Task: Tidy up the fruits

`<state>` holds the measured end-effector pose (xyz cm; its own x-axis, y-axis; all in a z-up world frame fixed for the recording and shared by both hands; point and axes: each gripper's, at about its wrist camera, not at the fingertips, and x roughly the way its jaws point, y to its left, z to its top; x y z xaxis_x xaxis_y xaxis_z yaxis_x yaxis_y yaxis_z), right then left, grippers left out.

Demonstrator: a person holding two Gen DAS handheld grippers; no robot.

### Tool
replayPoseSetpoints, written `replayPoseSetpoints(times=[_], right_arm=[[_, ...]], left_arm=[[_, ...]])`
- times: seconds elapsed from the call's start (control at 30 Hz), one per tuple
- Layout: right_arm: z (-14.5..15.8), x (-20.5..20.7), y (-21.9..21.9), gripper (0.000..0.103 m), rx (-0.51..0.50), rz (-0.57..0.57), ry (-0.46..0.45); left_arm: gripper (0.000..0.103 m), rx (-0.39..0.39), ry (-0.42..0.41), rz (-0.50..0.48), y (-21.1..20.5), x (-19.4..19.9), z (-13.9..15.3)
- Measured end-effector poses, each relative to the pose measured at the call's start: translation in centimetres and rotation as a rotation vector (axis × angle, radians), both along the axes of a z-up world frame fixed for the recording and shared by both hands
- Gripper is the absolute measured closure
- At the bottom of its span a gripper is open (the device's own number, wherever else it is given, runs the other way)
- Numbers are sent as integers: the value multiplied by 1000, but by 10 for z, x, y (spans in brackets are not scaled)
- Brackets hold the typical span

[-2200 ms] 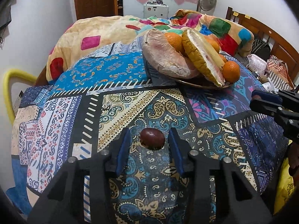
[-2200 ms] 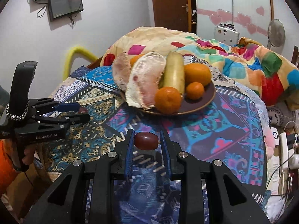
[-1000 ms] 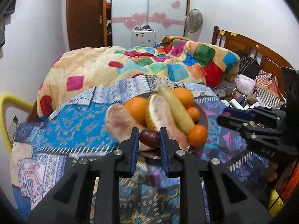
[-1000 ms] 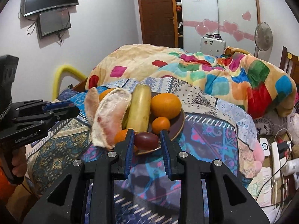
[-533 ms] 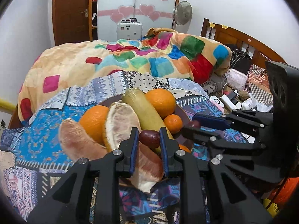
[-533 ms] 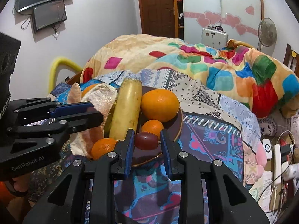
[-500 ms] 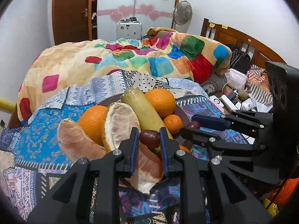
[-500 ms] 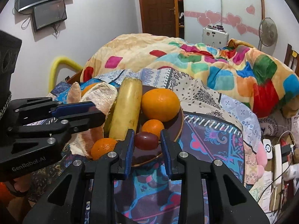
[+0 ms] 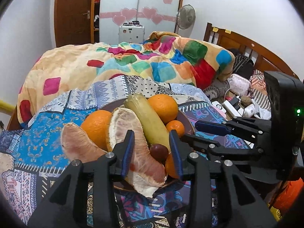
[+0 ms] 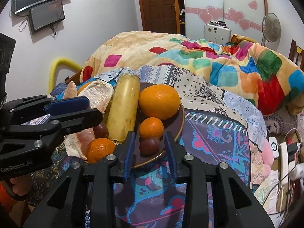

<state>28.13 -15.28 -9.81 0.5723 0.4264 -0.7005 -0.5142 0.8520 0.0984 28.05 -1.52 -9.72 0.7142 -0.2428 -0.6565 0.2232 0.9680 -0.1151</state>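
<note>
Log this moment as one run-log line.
left tongs: opening, dark red fruit released among plate fruit | right tongs: opening, second dark red fruit on plate

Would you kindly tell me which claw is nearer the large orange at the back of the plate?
Right. The right claw sits just before the large orange; the left claw is farther, across the banana.

Plate point(image 9: 187, 118) rim largely under fruit, seemingly.
</note>
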Motion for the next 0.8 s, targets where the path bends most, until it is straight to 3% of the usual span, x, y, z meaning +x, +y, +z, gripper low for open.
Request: replayPoseSetpoints(times=[0.3,0.4,0.63,0.8], right_arm=[[14,-7,-5,66,25,-20,-35],[30,-19,-11,66,47,-27,-59],[83,-77,-24,66,90,-36,-201],[120,-127,-34,66,166,-47,-306]], left_arm=[[64,-7,-66,67,19,-22,21],[58,-24,-103,94,23,-37,34],[53,-22,-214,145,24,-92,74],[43,-6,-299,167,19,-145,102]])
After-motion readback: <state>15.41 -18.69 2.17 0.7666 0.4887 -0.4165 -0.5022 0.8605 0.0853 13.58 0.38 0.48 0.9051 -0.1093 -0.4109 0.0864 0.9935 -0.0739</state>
